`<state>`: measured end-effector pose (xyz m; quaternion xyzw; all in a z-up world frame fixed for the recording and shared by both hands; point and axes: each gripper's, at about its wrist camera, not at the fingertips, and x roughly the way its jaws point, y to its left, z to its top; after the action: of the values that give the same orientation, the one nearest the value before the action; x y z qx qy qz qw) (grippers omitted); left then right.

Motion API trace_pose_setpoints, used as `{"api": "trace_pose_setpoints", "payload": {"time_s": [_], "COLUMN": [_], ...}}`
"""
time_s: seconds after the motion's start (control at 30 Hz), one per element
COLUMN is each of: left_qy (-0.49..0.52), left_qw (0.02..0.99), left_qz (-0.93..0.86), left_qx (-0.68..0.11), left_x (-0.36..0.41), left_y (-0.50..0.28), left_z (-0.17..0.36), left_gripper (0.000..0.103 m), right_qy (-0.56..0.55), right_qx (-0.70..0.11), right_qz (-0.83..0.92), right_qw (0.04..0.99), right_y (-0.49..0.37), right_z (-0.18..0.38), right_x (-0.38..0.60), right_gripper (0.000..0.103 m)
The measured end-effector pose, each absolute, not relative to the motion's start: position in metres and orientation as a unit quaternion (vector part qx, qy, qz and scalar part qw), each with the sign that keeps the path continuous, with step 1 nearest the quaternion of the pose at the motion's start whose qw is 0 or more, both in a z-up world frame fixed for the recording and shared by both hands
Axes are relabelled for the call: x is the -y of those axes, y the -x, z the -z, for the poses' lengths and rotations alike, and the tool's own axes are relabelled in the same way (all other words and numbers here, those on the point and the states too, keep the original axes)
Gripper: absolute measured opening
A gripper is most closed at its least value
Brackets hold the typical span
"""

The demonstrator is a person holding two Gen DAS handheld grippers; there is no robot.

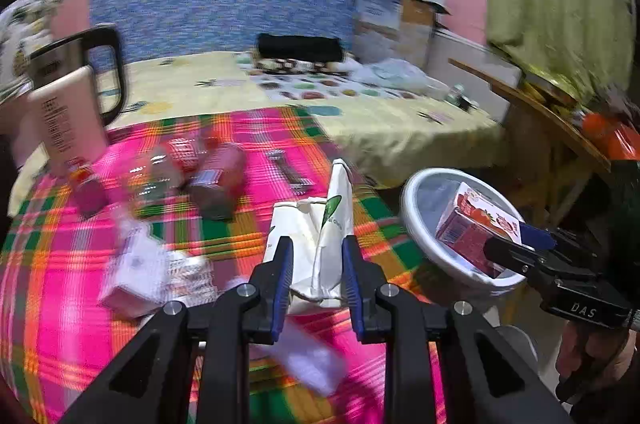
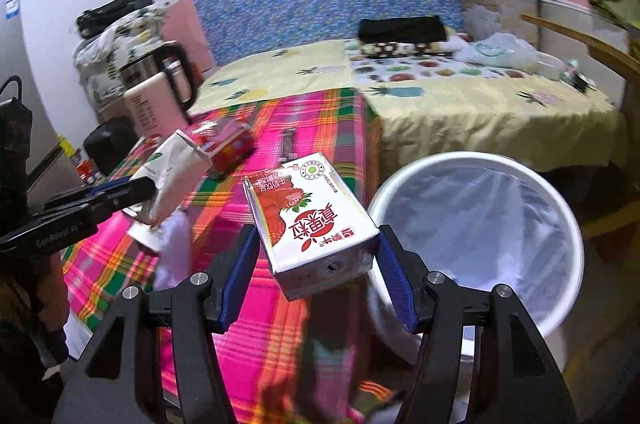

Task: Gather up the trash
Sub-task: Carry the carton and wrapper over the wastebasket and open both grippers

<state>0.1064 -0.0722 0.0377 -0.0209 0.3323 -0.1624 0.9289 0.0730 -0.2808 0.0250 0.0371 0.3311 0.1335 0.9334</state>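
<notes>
trash: a white-and-red strawberry milk carton (image 2: pixel 316 220) and a crumpled white paper bag with a green leaf logo (image 1: pixel 320 232), both lifted off the pink plaid tablecloth (image 1: pixel 72 264)
bin: round white plastic bin with a clear liner (image 2: pixel 472 167) beside the table, just right of the carton
risk: carton sits tilted between the pads — it may slip and land outside the bin's rim
risk two: the soft bag could sag free of its pinch
right gripper (image 2: pixel 316 264): jaws wide, clamped on the carton's sides
left gripper (image 1: pixel 316 264): closed tight on the bag

Each black hand-held gripper (image 1: pixel 314 264) has blue pads, silver screws.
</notes>
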Motion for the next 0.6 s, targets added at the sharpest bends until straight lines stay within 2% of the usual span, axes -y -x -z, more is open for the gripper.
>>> {"api": "trace_pose_setpoints", "payload": {"time_s": [0.6], "left_qy": [-0.024], "left_qw": [0.885], "left_qz": [0.297], "left_qx": [-0.357], "left_x": [0.199], "left_y": [-0.139], "left_z": [-0.019], "left_gripper": [0.027], "right_qy": [-0.079], "right_qx": [-0.371], "right_qz": [-0.009], "right_qw": [0.925], "right_y": [-0.065], "right_z": [-0.003], "right_x": [0.362], "right_gripper": [0.061]}}
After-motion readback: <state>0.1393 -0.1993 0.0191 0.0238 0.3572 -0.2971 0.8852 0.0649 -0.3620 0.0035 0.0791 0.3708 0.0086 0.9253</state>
